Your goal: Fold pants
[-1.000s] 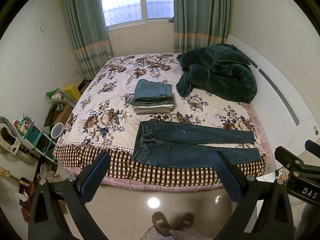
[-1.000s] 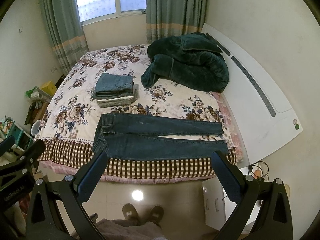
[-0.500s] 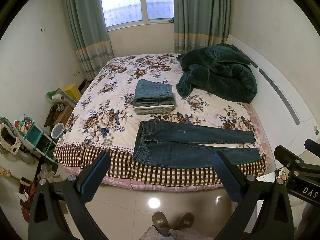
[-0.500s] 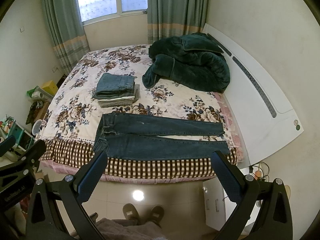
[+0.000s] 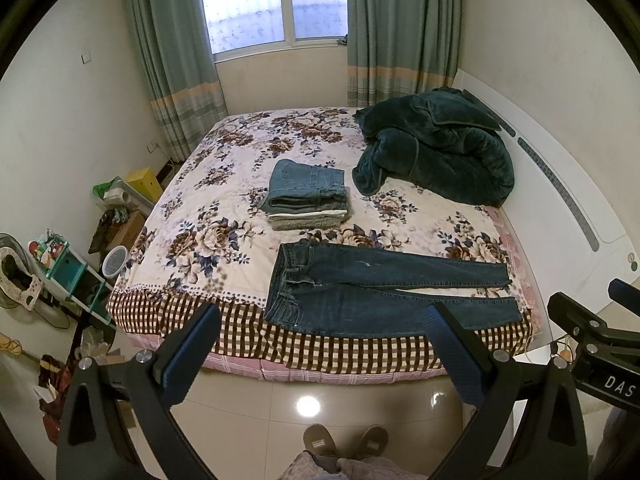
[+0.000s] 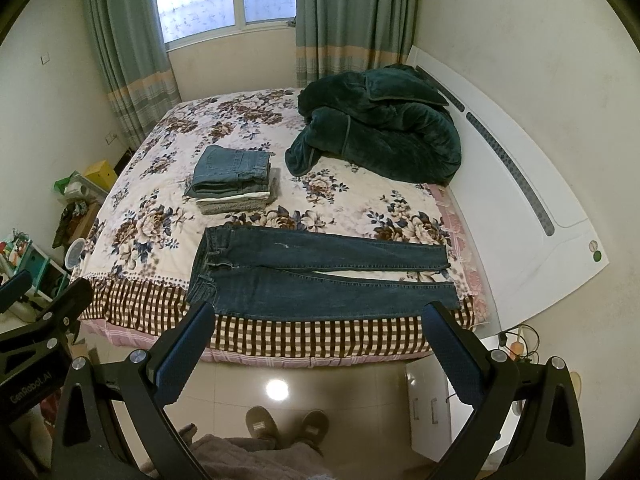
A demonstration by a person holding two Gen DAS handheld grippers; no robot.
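Observation:
Dark blue jeans (image 5: 372, 292) lie flat along the near edge of the bed, waist to the left, legs spread to the right; they also show in the right wrist view (image 6: 320, 276). My left gripper (image 5: 324, 312) is open and empty, held above the floor in front of the bed, short of the jeans. My right gripper (image 6: 320, 312) is open and empty, likewise in front of the bed edge. The right gripper's body shows at the right of the left wrist view (image 5: 592, 344).
A stack of folded pants (image 5: 308, 196) sits mid-bed behind the jeans. A dark green blanket (image 5: 436, 152) is heaped at the far right by the white headboard (image 5: 568, 208). Shelves and clutter (image 5: 60, 264) stand left of the bed. My slippered feet (image 5: 344, 440) are on the tile floor.
Both views have shifted very slightly toward the bed; the jeans and other things have not moved and both grippers stay open.

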